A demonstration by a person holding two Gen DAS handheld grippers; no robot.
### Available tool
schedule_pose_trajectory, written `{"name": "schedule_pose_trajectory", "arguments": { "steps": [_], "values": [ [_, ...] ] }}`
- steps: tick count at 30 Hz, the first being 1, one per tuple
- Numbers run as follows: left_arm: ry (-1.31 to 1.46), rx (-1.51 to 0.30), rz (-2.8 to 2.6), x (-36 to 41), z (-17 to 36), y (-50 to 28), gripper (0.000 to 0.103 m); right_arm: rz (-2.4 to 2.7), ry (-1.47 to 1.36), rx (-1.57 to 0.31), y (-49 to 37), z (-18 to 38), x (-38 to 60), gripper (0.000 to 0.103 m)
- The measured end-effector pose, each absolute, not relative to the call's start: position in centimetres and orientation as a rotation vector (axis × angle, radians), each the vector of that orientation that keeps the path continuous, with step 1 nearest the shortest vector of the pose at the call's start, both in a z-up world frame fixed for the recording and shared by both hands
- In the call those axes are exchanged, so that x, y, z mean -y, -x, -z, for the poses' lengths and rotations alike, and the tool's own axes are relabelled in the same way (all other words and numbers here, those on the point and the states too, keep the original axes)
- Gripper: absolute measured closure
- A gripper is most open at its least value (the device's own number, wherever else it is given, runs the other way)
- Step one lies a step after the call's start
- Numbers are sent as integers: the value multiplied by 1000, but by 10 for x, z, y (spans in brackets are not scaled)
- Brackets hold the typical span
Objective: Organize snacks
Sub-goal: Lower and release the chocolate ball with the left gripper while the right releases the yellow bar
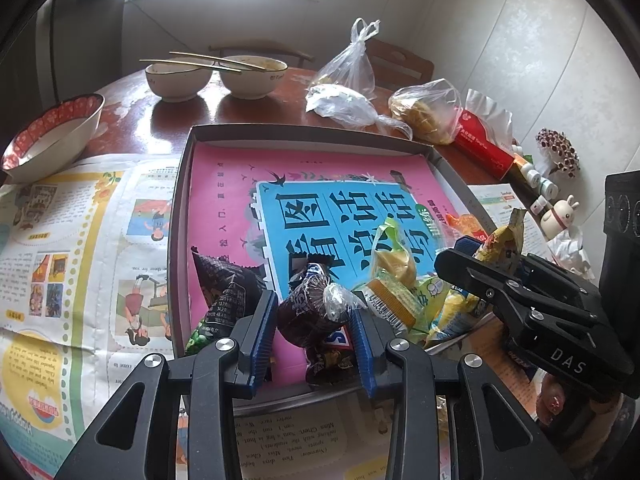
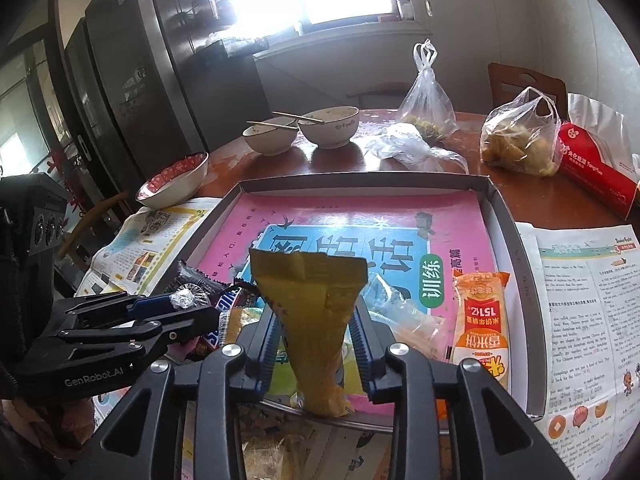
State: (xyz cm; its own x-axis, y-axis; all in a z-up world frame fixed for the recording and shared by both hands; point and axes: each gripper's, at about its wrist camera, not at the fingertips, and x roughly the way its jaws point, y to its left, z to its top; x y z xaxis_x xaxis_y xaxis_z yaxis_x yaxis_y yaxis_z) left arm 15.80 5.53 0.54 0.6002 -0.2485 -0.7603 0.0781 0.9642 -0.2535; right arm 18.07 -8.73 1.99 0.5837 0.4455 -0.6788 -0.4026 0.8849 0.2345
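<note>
Right wrist only — orange packet (image 2: 480, 320) in tray (image 2: 516, 240).

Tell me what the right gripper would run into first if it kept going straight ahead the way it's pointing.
Probably the pink book lining the shallow box. The right gripper, holding a yellow snack packet, points low across it; the box's far wall follows. Depth is uncertain.

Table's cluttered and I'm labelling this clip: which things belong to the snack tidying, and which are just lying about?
Job: tray; yellow packet in right gripper; dark candy in left gripper; orange packet.

Lying about: bowls, chopsticks, plastic bags, newspaper, red box.
</note>
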Motion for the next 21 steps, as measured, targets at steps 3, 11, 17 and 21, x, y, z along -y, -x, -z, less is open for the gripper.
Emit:
{"name": "schedule_pose_trajectory", "arguments": {
  "steps": [3, 11, 17, 21],
  "values": [
    [201, -909, 191, -55, -6, -158, 66, -491, -60, -803, -180, -21, 89, 64],
    [200, -906, 184, -56, -6, -156, 66, -486, -62, -798, -179, -22, 91, 62],
    [201, -906, 183, -56, -7, -155, 66, -481, -62, -797, -178, -23, 92, 57],
    [206, -905, 181, -57, -8, -154, 65, -474, -66, -792, -178, -23, 94, 55]
  ]
}}
